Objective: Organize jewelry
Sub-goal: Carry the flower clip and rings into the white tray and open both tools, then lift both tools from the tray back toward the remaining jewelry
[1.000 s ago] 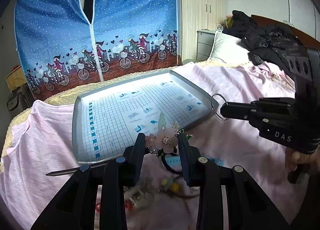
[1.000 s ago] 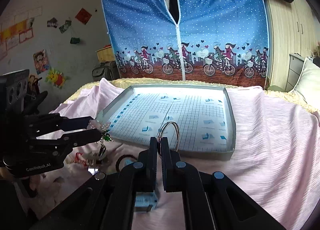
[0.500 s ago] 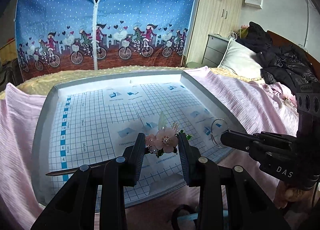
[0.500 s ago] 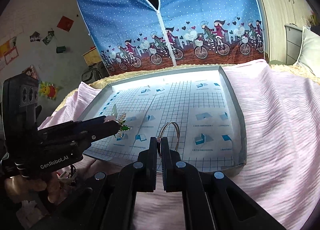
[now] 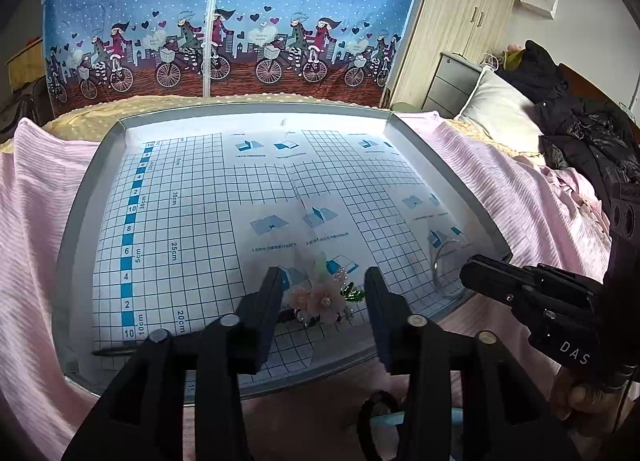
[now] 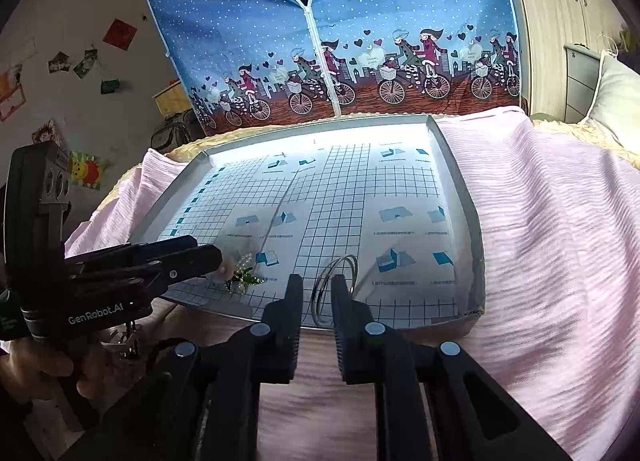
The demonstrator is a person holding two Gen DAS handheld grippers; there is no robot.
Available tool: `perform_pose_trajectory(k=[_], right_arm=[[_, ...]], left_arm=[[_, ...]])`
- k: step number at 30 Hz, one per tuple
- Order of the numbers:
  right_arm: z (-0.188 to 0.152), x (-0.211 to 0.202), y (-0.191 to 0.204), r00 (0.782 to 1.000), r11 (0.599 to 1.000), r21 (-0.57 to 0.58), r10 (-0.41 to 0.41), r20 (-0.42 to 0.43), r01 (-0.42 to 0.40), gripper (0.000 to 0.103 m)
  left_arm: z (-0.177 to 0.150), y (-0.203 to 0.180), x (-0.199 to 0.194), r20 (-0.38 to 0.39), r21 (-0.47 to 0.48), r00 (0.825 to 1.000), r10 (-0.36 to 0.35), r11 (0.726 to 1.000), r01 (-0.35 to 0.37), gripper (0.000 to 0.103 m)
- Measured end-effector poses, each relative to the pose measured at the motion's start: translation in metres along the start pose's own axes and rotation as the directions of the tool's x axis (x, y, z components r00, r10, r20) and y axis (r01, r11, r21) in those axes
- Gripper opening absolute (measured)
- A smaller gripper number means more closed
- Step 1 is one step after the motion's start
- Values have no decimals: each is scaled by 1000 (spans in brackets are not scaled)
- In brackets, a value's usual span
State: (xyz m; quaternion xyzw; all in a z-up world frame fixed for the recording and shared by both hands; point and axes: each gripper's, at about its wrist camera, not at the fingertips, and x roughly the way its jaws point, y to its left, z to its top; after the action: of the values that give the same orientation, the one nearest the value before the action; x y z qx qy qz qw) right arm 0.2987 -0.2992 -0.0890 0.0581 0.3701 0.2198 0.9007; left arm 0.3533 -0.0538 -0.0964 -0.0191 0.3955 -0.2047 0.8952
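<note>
left gripper [image 5: 320, 293] fingers wide, flower hairpin [image 5: 320, 299] lying on tray [image 5: 80, 229] | right gripper [image 6: 316, 289] fingers slightly apart, bangle [image 6: 334, 285] loose between (seemingly released) | risk: withdrawing fingers snag, drag either off tray

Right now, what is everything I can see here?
tray: one, grey, lined with grid paper, on the bedspread
bedspread: one, pink, over the bed
flower hairpin: one, pink and green, tray's near edge
thin hoops: count unclear, silver, tray's near edge
hair tie: one, black, before the tray
wardrobe cover: one, blue with cyclists, behind the bed
pillow: one, white, far right
dark clothes: a pile, black, beside the pillow
left gripper: black, open around the hairpin
right gripper: black, open around the hoops
</note>
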Motion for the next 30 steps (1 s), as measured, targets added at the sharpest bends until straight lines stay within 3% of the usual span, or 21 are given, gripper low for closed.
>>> perform_pose_trajectory(k=[2, 6, 8, 10, 16, 22, 26, 30], right_arm=[[1, -4, 0, 1000, 1000, 0, -7, 9, 7, 24], [5, -20, -2, 998, 999, 17, -45, 45, 44, 42], [7, -32, 1, 995, 998, 14, -61, 75, 60, 54], [7, -47, 6, 992, 998, 1, -67, 111, 67, 73], [5, -101, 33, 969, 996, -47, -58, 239, 71, 103], [-7, -149, 63, 943, 989, -108, -59, 329, 99, 103], [-21, -171, 86, 931, 979, -158, -63, 360, 128, 103], [-42, -189, 99, 926, 984, -147, -39, 376, 101, 103]], left_arm=[[1, 2, -8, 27, -14, 1000, 10, 1000, -10, 63], [3, 10, -28, 47, -60, 998, 32, 998, -29, 65], [3, 11, -44, 73, -75, 996, 50, 996, -44, 83], [1, 12, -67, 136, -90, 989, 63, 995, -51, 98], [2, -1, -132, 279, -102, 958, 68, 994, -41, 101], [-12, -26, -183, 332, -41, 937, 109, 994, -101, 101], [-33, -38, -214, 349, -49, 931, 107, 994, -96, 101], [-63, -52, -240, 362, -50, 918, 161, 987, -154, 101]])
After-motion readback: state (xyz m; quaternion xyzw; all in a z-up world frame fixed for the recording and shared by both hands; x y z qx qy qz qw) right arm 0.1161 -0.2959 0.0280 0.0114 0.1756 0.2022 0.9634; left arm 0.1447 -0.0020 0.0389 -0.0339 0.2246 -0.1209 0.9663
